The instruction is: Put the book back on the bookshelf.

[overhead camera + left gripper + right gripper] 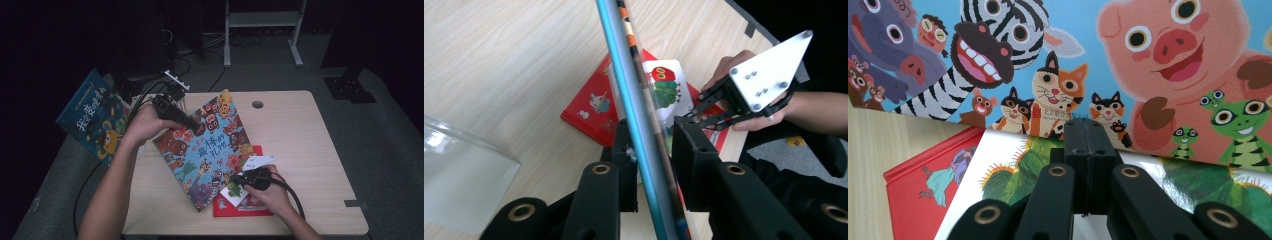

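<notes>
a dark blue picture book [95, 117] with yellow characters on its cover stands tilted at the table's left edge. a clear container [461, 182] sits on the light wooden table [300, 150], at the lower left of the left gripper view. a small round hole [257, 104] is cut near the table's far edge. on the grey floor beyond stands a metal frame [262, 30] with two legs, and black cables [200, 65] trail across the floor behind the table.
</notes>
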Available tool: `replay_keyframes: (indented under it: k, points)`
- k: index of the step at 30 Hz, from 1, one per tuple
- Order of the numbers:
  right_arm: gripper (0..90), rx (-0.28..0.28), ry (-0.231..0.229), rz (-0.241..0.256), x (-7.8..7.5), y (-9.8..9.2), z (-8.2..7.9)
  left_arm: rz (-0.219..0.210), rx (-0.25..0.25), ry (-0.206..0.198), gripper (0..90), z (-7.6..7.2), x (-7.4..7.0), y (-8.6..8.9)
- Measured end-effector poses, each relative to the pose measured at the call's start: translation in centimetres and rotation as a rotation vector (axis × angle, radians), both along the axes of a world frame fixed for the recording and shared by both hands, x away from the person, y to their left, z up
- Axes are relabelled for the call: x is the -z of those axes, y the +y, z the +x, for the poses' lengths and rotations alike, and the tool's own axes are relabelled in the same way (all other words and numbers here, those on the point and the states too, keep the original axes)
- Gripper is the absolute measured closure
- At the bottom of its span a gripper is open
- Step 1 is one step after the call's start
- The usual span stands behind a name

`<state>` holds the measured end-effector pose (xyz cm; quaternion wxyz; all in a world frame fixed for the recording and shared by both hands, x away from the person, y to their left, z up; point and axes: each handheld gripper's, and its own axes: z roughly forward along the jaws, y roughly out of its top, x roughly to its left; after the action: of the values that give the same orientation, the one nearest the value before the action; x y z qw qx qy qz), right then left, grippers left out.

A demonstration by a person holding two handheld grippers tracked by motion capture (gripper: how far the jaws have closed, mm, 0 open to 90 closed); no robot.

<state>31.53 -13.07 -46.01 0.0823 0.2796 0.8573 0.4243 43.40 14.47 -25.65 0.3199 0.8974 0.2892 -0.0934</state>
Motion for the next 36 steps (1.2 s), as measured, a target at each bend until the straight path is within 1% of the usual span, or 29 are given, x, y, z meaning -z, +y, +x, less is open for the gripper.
replay_keyframes:
  k: [2, 4, 7, 9, 11, 14, 15, 16, 17, 18, 19, 20, 21, 22, 23, 24, 25, 26, 27, 29, 30, 31, 32, 33, 34, 36]
  points:
    - [89.3, -0.004, -0.003, 0.002, 0.0, 0.1, 0.0, 0.003, 0.002, 0.003, 74.8, 0.0, -0.3, -0.2]
    - [88.4, -0.009, -0.002, 0.015, 0.1, 0.3, 0.1, 0.016, 0.005, 0.003, 75.5, 0.0, -0.6, -0.3]
    - [83.6, -0.017, -0.012, 0.023, 0.2, 0.6, 0.2, 0.033, 0.004, 0.005, 76.3, 0.0, -1.0, -0.3]
    - [78.6, -0.023, -0.024, 0.025, 0.2, 0.6, 0.3, 0.042, 0.001, 0.006, 76.7, 0.0, -1.2, -0.3]
    - [72.1, -0.01, -0.037, 0.042, 0.1, 0.3, 0.5, 0.053, -0.003, 0.005, 77.2, -0.1, -1.5, -0.3]
    - [56.6, 0.072, -0.082, 0.082, -0.7, -1.6, 1.3, 0.071, -0.001, -0.005, 78.2, -0.3, -2.0, -0.4]
    - [51.2, 0.108, -0.088, 0.088, -1.0, -2.4, 1.7, 0.076, -0.001, -0.007, 78.5, -0.4, -2.2, -0.4]
    - [47.4, 0.129, -0.099, 0.082, -1.1, -3.0, 2.0, 0.082, 0.001, -0.013, 78.9, -0.5, -2.3, -0.5]
    - [44.4, 0.166, -0.119, 0.073, -1.3, -3.9, 2.4, 0.083, 0.0, -0.014, 79.3, -0.6, -2.5, -0.5]
    - [41.3, 0.22, -0.138, 0.079, -1.5, -5.1, 2.9, 0.087, 0.003, -0.016, 79.7, -0.7, -2.6, -0.6]
    - [39.8, 0.264, -0.136, 0.085, -1.6, -6.1, 3.3, 0.089, 0.004, -0.019, 80.1, -0.8, -2.7, -0.6]
    - [38.3, 0.298, -0.149, 0.086, -1.6, -6.9, 3.6, 0.094, 0.009, -0.021, 80.3, -0.9, -2.8, -0.7]
    - [35.6, 0.351, -0.154, 0.071, -1.6, -8.0, 4.3, 0.096, 0.013, -0.023, 80.6, -1.0, -2.9, -0.7]
    - [34.7, 0.38, -0.149, 0.051, -1.5, -8.7, 4.8, 0.103, 0.016, -0.026, 80.7, -1.1, -3.0, -0.9]
    - [33.6, 0.421, -0.146, 0.032, -1.3, -9.9, 5.5, 0.112, 0.017, -0.03, 80.7, -1.2, -3.1, -1.0]
    - [32.2, 0.453, -0.141, 0.025, -1.1, -10.7, 6.1, 0.115, 0.019, -0.033, 80.7, -1.2, -3.2, -1.0]
    - [31.6, 0.481, -0.137, 0.026, -0.9, -11.3, 6.4, 0.118, 0.024, -0.036, 80.7, -1.3, -3.3, -1.1]
    - [30.5, 0.517, -0.129, 0.038, -0.5, -12.0, 7.0, 0.121, 0.027, -0.041, 80.8, -1.3, -3.4, -1.1]
    - [29.0, 0.53, -0.118, 0.034, -0.3, -12.5, 7.4, 0.123, 0.028, -0.047, 80.8, -1.5, -3.5, -1.1]
    - [26.1, 0.568, -0.11, 0.008, 0.3, -13.4, 8.4, 0.134, 0.028, -0.06, 80.8, -1.7, -3.7, -1.2]
    - [26.0, 0.577, -0.103, 0.011, 0.4, -13.7, 8.7, 0.141, 0.03, -0.066, 80.8, -1.7, -3.7, -1.1]
    - [25.4, 0.595, -0.098, 0.003, 0.6, -14.0, 9.1, 0.144, 0.026, -0.072, 80.8, -1.8, -3.8, -1.0]
    - [25.6, 0.629, -0.101, -0.02, 0.8, -14.1, 9.3, 0.147, 0.025, -0.076, 80.8, -1.9, -3.9, -0.9]
    - [25.3, 0.646, -0.106, -0.037, 0.9, -14.3, 9.6, 0.148, 0.022, -0.081, 80.8, -2.0, -3.9, -0.7]
    - [24.2, 0.654, -0.104, -0.046, 1.1, -14.4, 9.8, 0.151, 0.02, -0.085, 80.8, -2.1, -4.0, -0.5]
    - [23.0, 0.669, -0.098, -0.047, 1.4, -14.6, 10.1, 0.153, 0.016, -0.089, 80.8, -2.2, -4.0, -0.1]
